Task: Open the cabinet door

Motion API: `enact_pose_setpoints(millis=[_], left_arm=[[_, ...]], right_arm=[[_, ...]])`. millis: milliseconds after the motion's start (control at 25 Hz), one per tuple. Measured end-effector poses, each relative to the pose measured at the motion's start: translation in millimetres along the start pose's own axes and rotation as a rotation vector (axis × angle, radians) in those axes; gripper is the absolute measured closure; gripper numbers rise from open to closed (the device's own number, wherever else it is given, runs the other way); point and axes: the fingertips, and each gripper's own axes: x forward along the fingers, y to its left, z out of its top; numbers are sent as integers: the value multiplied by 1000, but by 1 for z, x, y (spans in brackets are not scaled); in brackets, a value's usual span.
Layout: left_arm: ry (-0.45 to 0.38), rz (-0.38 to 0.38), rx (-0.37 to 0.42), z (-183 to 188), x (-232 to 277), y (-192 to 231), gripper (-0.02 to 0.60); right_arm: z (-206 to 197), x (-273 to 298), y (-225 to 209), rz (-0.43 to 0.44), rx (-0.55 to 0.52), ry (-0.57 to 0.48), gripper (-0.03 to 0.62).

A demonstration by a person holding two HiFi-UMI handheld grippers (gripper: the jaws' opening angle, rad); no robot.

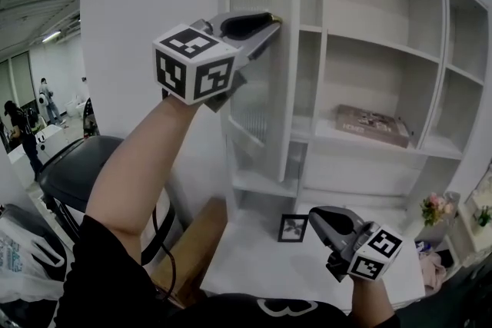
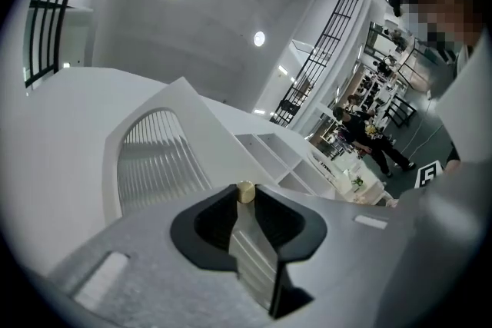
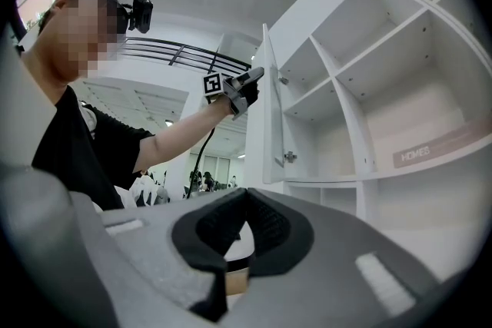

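Note:
The white cabinet door [image 1: 261, 50], with a ribbed glass panel [image 2: 154, 157], stands swung out from the shelf unit [image 1: 384, 42]. My left gripper [image 1: 269, 21] is raised to the door's free edge and is shut on its small brass knob [image 2: 245, 191]; the door's edge runs between the jaws. In the right gripper view the door [image 3: 270, 119] is seen edge-on, with the left gripper [image 3: 257, 74] at its top. My right gripper [image 1: 314, 215] hangs low over the white tabletop, jaws together [image 3: 244, 196], nothing in them.
A flat book [image 1: 373, 125] lies on a middle shelf. A small black picture frame [image 1: 292, 227] stands on the white tabletop [image 1: 254, 265]. A black chair [image 1: 73, 165] is at the left, flowers [image 1: 436, 207] at the right. People stand far off at left.

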Motion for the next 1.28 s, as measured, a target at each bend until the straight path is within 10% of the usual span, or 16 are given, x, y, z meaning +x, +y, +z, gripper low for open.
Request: enact_pose_setpoints(millis=[1280], left_arm=[[-94,-82,-159,13,-133,65,491]], right_arm=[[-16,77,85,-5,-10,-18,593]])
